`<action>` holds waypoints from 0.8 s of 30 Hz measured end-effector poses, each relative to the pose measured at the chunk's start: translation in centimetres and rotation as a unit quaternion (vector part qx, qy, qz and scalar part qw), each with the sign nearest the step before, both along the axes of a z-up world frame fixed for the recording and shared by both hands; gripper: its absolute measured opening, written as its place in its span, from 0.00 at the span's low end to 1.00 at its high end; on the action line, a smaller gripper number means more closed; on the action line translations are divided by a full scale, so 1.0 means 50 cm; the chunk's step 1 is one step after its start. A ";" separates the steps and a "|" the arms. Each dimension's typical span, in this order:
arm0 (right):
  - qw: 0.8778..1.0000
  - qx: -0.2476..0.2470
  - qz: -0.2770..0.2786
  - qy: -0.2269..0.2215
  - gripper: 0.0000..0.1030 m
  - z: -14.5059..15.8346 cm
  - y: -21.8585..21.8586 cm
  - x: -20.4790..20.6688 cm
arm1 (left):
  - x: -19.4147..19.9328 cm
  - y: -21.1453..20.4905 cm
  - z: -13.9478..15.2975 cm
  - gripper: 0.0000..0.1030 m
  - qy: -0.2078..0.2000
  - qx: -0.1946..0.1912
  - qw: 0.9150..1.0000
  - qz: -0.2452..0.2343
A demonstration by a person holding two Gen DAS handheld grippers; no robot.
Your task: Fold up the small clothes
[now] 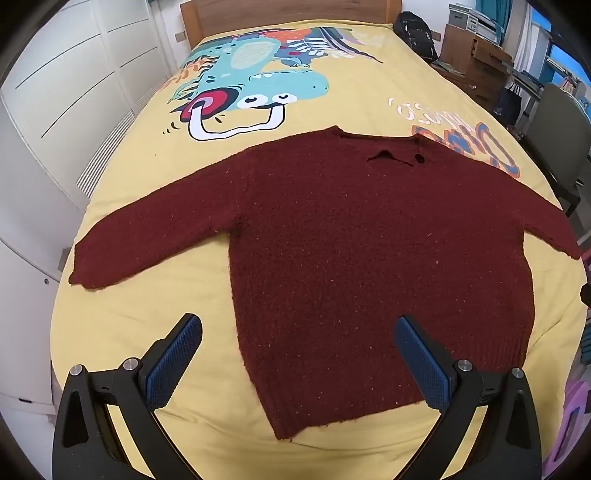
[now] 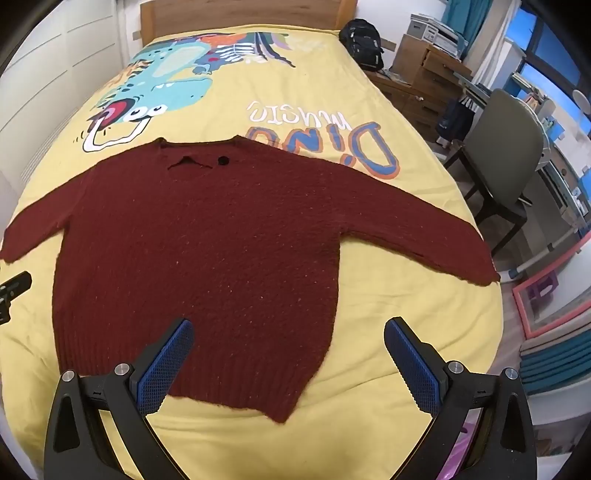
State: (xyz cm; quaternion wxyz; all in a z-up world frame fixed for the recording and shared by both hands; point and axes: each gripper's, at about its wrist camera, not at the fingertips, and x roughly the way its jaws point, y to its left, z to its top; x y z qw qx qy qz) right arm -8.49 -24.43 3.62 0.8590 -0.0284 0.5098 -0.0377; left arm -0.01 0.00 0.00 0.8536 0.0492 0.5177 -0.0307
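Observation:
A dark red knitted sweater (image 1: 351, 236) lies flat on the yellow bedspread (image 1: 147, 332), both sleeves spread out sideways and the collar toward the headboard. My left gripper (image 1: 298, 328) hangs open above the sweater's lower left corner, its blue pads wide apart and holding nothing. In the right wrist view the same sweater (image 2: 207, 240) fills the middle of the yellow bedspread (image 2: 406, 306). There my right gripper (image 2: 289, 331) stands open over the lower right hem with nothing between its fingers. A black piece of the left gripper (image 2: 13, 291) shows at the left edge.
The bedspread carries a cartoon dinosaur print (image 1: 251, 81) and lettering (image 2: 325, 147). A wooden headboard (image 1: 288, 11) closes the far end. White cabinets (image 1: 55, 110) stand left of the bed. A grey chair (image 2: 506, 147), wooden drawers (image 2: 424, 70) and a black backpack (image 2: 362, 40) stand to the right.

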 end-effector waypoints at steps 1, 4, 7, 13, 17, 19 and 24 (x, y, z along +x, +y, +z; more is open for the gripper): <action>1.000 0.000 0.000 0.001 1.00 -0.001 0.000 0.001 | 0.000 0.001 0.000 0.99 0.000 -0.001 1.000 0.000; 1.000 -0.001 0.002 0.002 1.00 -0.002 0.002 0.002 | 0.001 0.000 0.002 0.99 -0.001 0.000 1.000 0.000; 1.000 -0.002 0.003 0.003 1.00 -0.003 0.003 0.002 | 0.002 0.000 0.002 0.99 -0.001 0.000 1.000 0.001; 1.000 -0.004 0.003 0.006 1.00 -0.006 0.002 0.003 | -0.002 0.009 0.015 0.99 0.000 0.000 1.000 0.001; 1.000 -0.005 0.000 0.007 1.00 -0.008 -0.002 0.002 | -0.001 0.008 0.013 0.99 0.000 0.002 1.000 0.002; 1.000 -0.005 -0.001 0.007 1.00 -0.008 -0.003 0.002 | 0.001 0.008 0.014 0.99 0.000 0.001 1.000 0.002; 1.000 0.001 0.002 0.007 1.00 -0.006 -0.003 0.001 | 0.000 0.011 0.013 0.99 -0.001 0.003 1.000 0.001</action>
